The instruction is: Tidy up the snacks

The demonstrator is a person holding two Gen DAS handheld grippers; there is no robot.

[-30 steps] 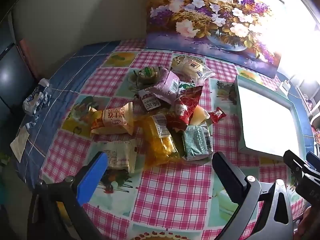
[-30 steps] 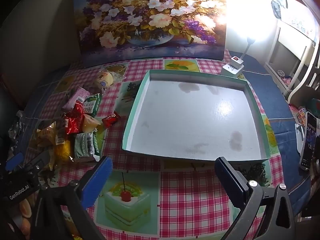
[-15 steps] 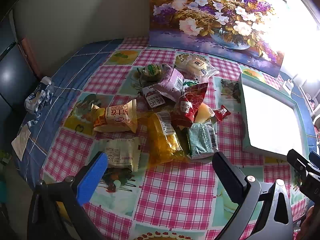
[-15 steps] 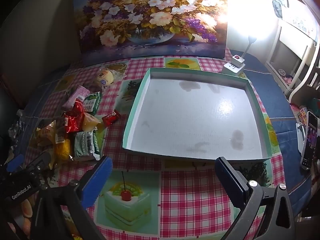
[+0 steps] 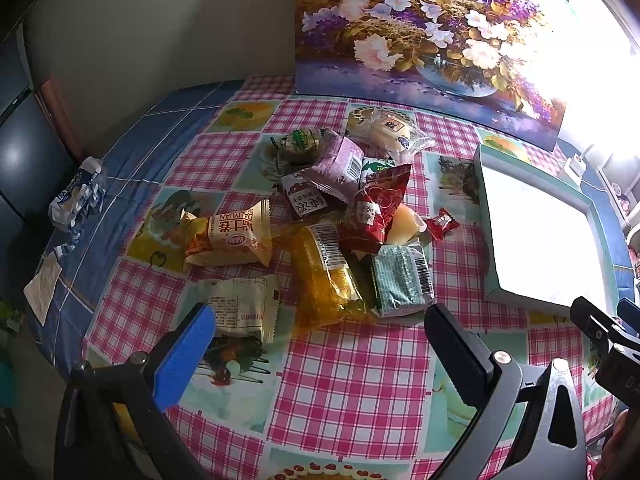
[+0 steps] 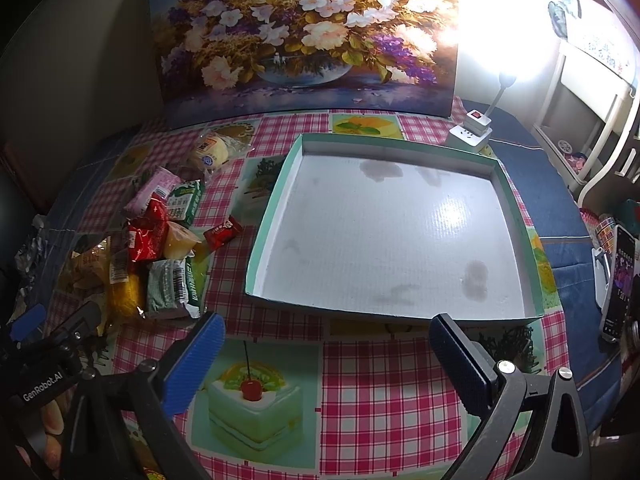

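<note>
Both the left gripper (image 5: 320,332) and right gripper (image 6: 326,334) hold their fingers wide apart, gripping nothing. Bare checkered worktop (image 5: 360,368) separates the snack pile (image 5: 336,232) from the tray (image 6: 272,216) edge.

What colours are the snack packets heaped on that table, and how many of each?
Red packets: 2
Maroon packet: 1
Pink packet: 1
Green packets: 3
Yellow packets: 2
Cream packets: 3
Total: 12 visible
</note>
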